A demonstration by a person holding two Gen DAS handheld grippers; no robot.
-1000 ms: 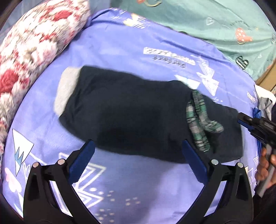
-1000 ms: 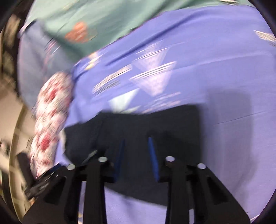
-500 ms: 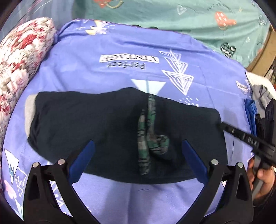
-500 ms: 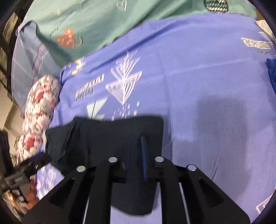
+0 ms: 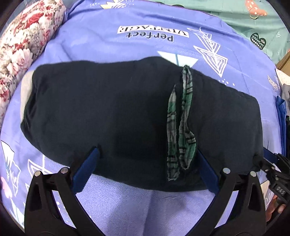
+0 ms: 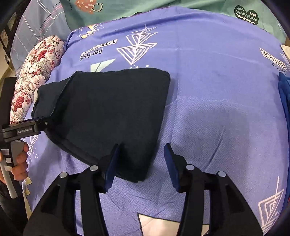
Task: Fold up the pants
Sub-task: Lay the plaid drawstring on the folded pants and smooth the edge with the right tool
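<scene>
Spreading across the bed we see a lavender sheet [image 5: 126, 199], woven with a fine herringbone texture and printed with white nested triangles. Left of the pants lies a long bolster [image 5: 23, 41] in a red and pink rose print, and beyond the sheet's far edge sits a teal cloth [image 6: 163, 7] with hearts and cartoon faces. At the sheet's right edge, right of the pants, a bright blue fabric [image 6: 284, 101] shows.

The pants [image 5: 108, 118] lie flat in the middle of the sheet as a wide dark navy slab of soft, matte knit, folded into a rounded rectangle. A pale grey patch [image 5: 25, 90] peeks out at their left end. On top of them, toward the right, rests a narrow loop of green, grey and black plaid strip [image 5: 183, 130], crumpled and doubled on itself.

Our left tongs [image 5: 148, 167] are spread wide, their blue pads straddling the near edge of the pants without pinching it. Our right tongs [image 6: 141, 163] are spread too, one pad at the near right corner of the pants, the other on bare sheet.

Beyond the pants the sheet reads "Perfect VINTAGE" [image 5: 154, 32], upside down to us. In the right view, the left tool's body carries "GenRobot.AI" [image 6: 24, 131].
</scene>
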